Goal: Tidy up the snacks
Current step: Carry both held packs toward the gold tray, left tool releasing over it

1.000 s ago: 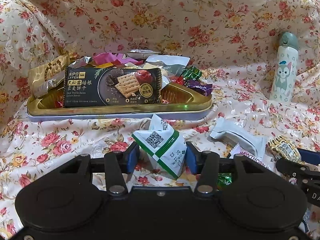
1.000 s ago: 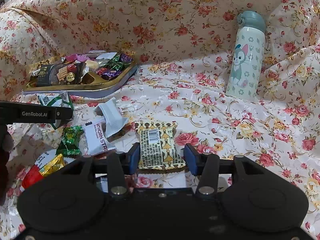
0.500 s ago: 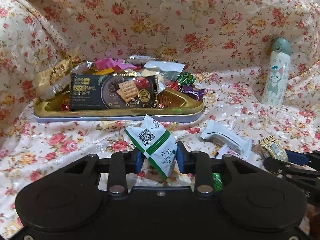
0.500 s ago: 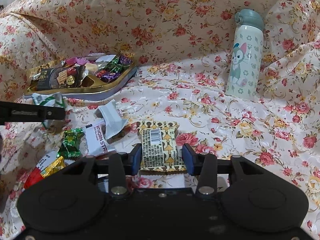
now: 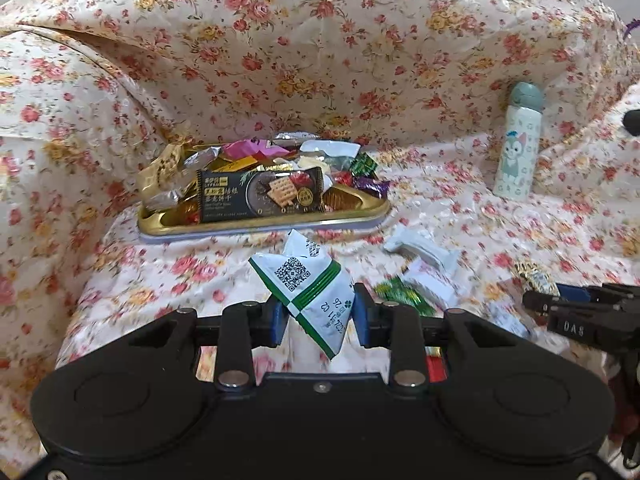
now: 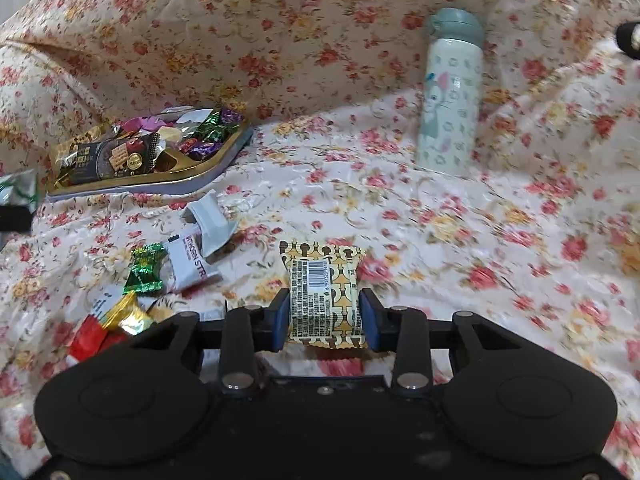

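Observation:
My left gripper (image 5: 318, 320) is shut on a white packet with green stripes and a QR code (image 5: 308, 284), held above the flowered cloth in front of the gold tray (image 5: 264, 222). The tray is piled with wrapped snacks, with a black cracker pack (image 5: 256, 196) at its front. In the right wrist view my right gripper (image 6: 324, 320) has a yellow patterned packet with a barcode (image 6: 322, 284) between its blue pads. Its jaws are closing and the pads touch the packet's sides. The tray (image 6: 192, 178) lies far left of it.
Loose snacks lie left of the right gripper: a green foil candy (image 6: 146, 268), a white bar wrapper (image 6: 190, 264), a grey-white packet (image 6: 210, 224) and gold and red candies (image 6: 124, 316). A pale cartoon bottle (image 6: 450, 96) stands at the back right. Cloth rises behind everything.
The left jaws closed on the green-striped packet and lifted it up and back from the tray. The right jaws narrowed onto the yellow packet and the gripper shifted slightly.

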The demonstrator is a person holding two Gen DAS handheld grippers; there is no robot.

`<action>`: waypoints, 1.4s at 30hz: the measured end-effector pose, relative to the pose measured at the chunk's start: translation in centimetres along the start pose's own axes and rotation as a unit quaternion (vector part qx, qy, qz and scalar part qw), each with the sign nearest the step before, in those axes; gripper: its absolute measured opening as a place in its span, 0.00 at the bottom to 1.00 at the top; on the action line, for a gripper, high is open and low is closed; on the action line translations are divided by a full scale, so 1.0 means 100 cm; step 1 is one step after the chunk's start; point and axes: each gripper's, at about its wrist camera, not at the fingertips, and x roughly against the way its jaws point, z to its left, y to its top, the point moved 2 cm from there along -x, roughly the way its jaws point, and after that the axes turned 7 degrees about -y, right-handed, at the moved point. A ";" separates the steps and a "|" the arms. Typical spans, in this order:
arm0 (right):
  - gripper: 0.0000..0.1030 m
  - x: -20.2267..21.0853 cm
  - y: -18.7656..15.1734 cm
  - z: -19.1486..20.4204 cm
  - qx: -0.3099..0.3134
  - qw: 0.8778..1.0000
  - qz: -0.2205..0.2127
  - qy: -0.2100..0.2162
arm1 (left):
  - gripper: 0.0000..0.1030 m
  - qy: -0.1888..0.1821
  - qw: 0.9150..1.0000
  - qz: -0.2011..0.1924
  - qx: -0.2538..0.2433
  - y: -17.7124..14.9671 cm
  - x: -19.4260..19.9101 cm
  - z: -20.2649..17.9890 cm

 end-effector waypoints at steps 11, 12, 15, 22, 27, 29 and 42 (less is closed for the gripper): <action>0.37 0.038 -0.033 -0.011 0.007 0.995 0.089 -0.035 | 0.40 -0.029 0.998 0.061 -0.001 -0.032 0.048 -0.017; 0.38 0.040 -0.035 -0.012 0.002 0.995 0.089 -0.034 | 0.40 -0.028 0.997 0.065 -0.003 -0.036 0.050 -0.019; 0.38 0.040 -0.039 -0.012 -0.009 0.996 0.082 -0.027 | 0.40 -0.027 0.997 0.075 -0.007 -0.047 0.053 -0.025; 0.40 0.032 -0.035 -0.011 -0.023 0.997 0.066 -0.030 | 0.40 -0.036 0.995 0.094 0.006 -0.069 0.057 -0.031; 0.36 0.033 -0.035 -0.012 -0.022 0.998 0.055 -0.021 | 0.39 -0.035 0.994 0.097 0.018 -0.078 0.063 -0.031; 0.35 0.036 -0.036 -0.013 -0.024 0.998 0.050 -0.021 | 0.35 -0.035 0.994 0.097 0.022 -0.081 0.066 -0.031; 0.33 0.111 -0.032 -0.002 -0.031 0.999 0.001 0.030 | 0.25 -0.032 0.994 0.100 0.038 -0.096 0.087 -0.037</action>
